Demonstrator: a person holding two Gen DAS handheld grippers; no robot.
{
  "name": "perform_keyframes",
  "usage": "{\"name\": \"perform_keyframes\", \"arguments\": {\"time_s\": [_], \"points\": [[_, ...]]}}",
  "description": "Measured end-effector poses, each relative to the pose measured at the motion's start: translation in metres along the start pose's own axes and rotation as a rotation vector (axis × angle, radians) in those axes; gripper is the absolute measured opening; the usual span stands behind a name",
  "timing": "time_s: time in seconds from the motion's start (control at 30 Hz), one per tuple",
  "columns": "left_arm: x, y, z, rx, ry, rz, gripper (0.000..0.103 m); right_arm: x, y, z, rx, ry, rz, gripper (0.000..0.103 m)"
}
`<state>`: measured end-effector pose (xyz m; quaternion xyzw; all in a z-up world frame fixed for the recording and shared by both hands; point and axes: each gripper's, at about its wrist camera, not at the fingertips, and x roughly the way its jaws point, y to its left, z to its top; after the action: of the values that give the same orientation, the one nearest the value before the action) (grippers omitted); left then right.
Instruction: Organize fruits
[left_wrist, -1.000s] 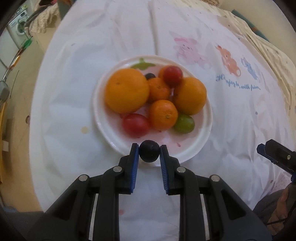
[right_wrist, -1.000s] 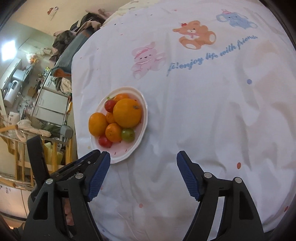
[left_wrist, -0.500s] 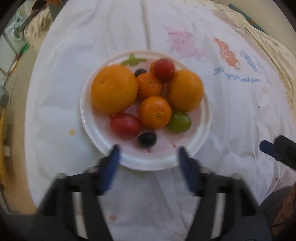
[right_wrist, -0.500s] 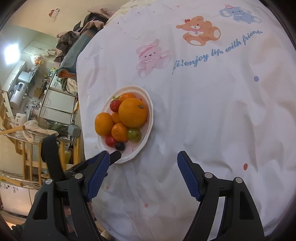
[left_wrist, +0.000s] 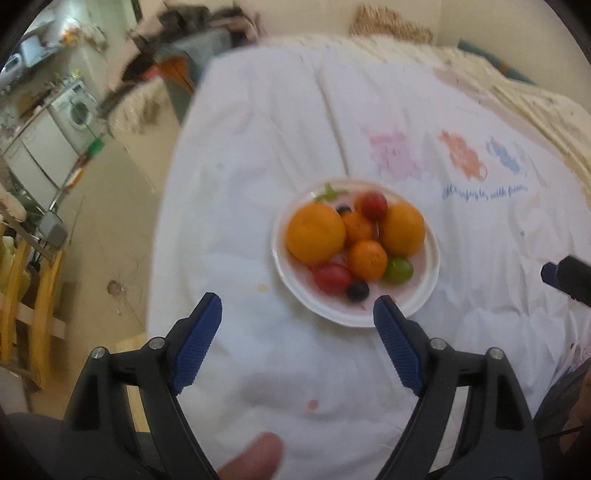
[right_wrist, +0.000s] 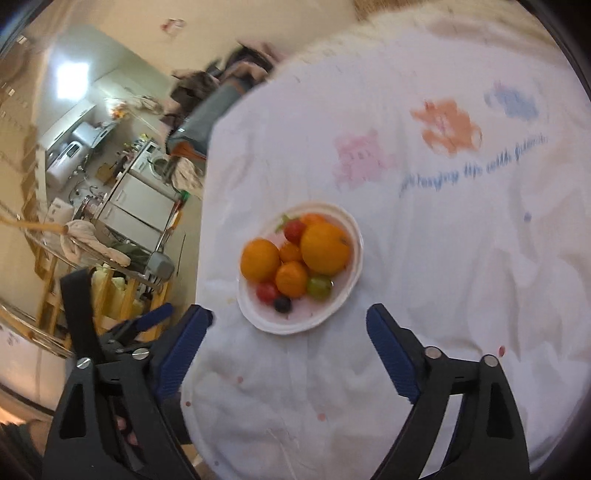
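Note:
A white plate (left_wrist: 424, 295) on the white cloth holds two big oranges (left_wrist: 316, 233), small mandarins (left_wrist: 367, 259), red tomatoes (left_wrist: 332, 277), a green grape (left_wrist: 399, 269) and a dark grape (left_wrist: 357, 290) near its front rim. My left gripper (left_wrist: 297, 326) is open and empty, held back from the plate's near edge. My right gripper (right_wrist: 290, 341) is open and empty, also short of the plate (right_wrist: 345, 302). The dark grape (right_wrist: 282, 304) lies at the plate's front in the right wrist view.
The cloth has cartoon animal prints and blue writing (left_wrist: 484, 192) beyond the plate. The table edge drops off to the left, with the floor, a washing machine (left_wrist: 75, 110) and a wooden rack (left_wrist: 29, 291) there. The right gripper's tip (left_wrist: 569, 277) shows at the left wrist view's right edge.
My left gripper let go of the dark grape onto the plate, opened wide and pulled back and up. My right gripper also drew back from the table.

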<state>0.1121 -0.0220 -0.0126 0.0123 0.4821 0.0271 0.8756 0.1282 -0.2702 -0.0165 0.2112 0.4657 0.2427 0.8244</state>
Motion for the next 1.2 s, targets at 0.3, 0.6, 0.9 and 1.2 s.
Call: {"name": "perform_keyframes", "arguments": {"time_s": [0.3,0.6,0.9,1.2], "points": [[-0.045,0.028,-0.023,-0.085,-0.109,-0.036,0.096,-0.013,0.03,-0.033,-0.138,-0.12,-0.186,0.097],[-0.055,0.031,-0.039,-0.052,-0.181,-0.056,0.102,-0.013,0.063,-0.059,-0.293,-0.232,-0.373,0.098],[-0.055,0.025,-0.042,-0.045,-0.171,-0.096,0.102,-0.012,0.061,-0.063,-0.256,-0.237,-0.383,0.103],[-0.054,0.021,-0.043,-0.037,-0.172,-0.089,0.102,-0.01,0.059,-0.063,-0.252,-0.224,-0.387,0.103]]}}
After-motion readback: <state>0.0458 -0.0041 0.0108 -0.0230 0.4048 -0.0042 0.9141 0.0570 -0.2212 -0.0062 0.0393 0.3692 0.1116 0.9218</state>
